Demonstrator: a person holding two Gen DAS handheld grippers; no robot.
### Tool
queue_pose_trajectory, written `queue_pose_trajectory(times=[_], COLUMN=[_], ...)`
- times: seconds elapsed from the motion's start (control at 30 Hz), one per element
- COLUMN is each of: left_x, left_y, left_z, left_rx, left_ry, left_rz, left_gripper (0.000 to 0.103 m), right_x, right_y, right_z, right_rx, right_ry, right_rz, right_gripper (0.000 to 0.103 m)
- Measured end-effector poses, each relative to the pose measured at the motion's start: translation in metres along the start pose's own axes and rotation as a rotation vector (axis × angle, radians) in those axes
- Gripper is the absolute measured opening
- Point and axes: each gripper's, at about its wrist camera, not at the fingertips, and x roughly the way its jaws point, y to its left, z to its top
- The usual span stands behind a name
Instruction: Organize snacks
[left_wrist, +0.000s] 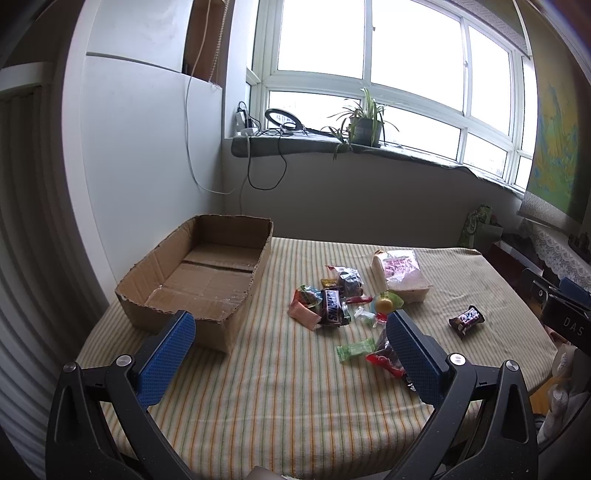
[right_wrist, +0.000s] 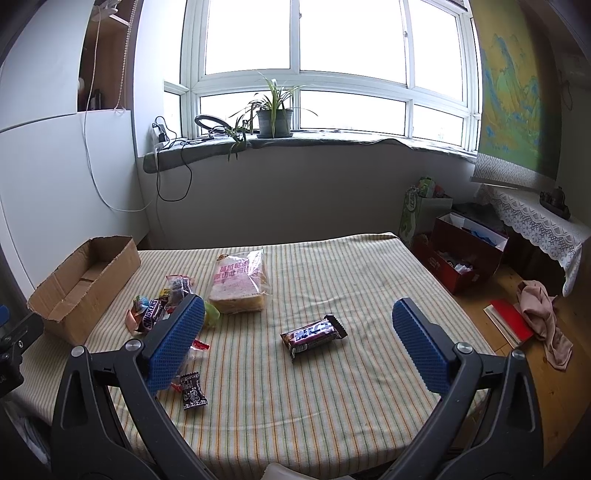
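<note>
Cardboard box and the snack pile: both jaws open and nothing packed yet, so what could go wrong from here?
1. The Snickers bar lies tangled among small wrappers; a grab may drag neighbours along.
2. The cardboard box looks light; a bump might slide it.
3. The bread bag is soft and may get squashed.

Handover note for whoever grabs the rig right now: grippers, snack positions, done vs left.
Left gripper: open, empty, above the table between box and snack pile.
Right gripper: open, empty, lined up over the purple snack bar, not touching it.
Cardboard box: at the table's left edge, nothing visible inside.
Snacks: all on the striped cloth. Snickers bar in the mixed pile beside the box; bread loaf bag behind the pile; green candy and black candy nearer the front.
Done: nothing boxed.
Left: every snack.
</note>
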Motion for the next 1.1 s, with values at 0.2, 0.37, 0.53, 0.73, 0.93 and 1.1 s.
queue_pose_trajectory(times=[0.2,0.37,0.53,0.73,0.93,1.1], left_x=[0.0,-0.0003,-0.0003,-0.0003,-0.0001,0.0006], left_y=[-0.001,0.0002,0.001,0.0015,0.0014,0.0008], left_z=[-0.0003,-0.0007,-0.0004,-0.0002,-0.0009,-0.0019], left_rx=[-0.001,-0.006,-0.006,-0.006,-0.007,-0.009], left_ry=[0.0,0.0,-0.002,0.0,0.001,0.005], left_rz=[-0.003,-0.003,-0.004,-0.004,-0.006,-0.007], left_gripper=[0.102,0.102,0.102,0.102,0.102,0.102], right_x=[-0.0001,-0.0002,0.0001,0.0004,0.0006,0.0034], right_y=[0.0003,0.0004,0.001,0.0012,0.0011,0.0014], right_z=[-0.0002,-0.0004,-0.0007,-0.0013,-0.0011,-0.0052], right_rx=[-0.001,0.001,0.0,0.001,0.0,0.0], right_ry=[0.0,-0.001,0.0,0.001,0.002,0.007], right_rz=[-0.001,-0.001,0.0,0.001,0.002,0.003], right_gripper=[0.103,0.103,0.103,0.103,0.103,0.103])
